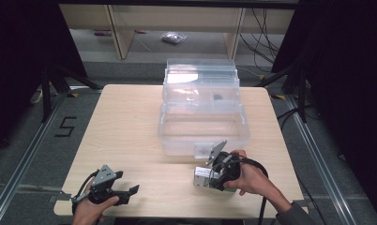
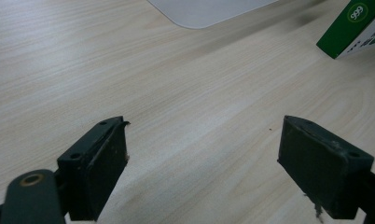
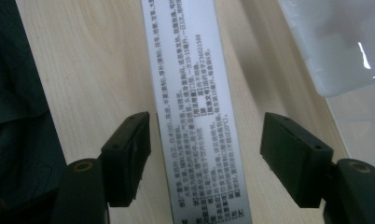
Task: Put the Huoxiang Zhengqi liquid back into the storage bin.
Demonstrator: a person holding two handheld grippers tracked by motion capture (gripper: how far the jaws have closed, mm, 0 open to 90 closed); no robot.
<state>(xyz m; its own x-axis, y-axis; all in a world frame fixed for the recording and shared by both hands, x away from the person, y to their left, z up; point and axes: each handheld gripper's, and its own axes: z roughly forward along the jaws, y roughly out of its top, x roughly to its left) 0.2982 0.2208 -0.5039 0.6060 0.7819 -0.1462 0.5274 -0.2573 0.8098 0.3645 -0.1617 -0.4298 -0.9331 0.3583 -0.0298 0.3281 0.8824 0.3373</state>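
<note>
Black jaws of the right gripper point(image 3: 205, 161) stand wide, straddling a small printed box point(image 3: 195, 107) at the counter's point(image 1: 125, 126) five o'clock, gripping nothing. Probably light, crushable card; take its long sides. Left gripper point(image 2: 203, 168) gapes empty.

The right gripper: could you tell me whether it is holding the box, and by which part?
Nothing is held yet. The right gripper is open, its fingers straddling the box with a gap on the right side.
</note>
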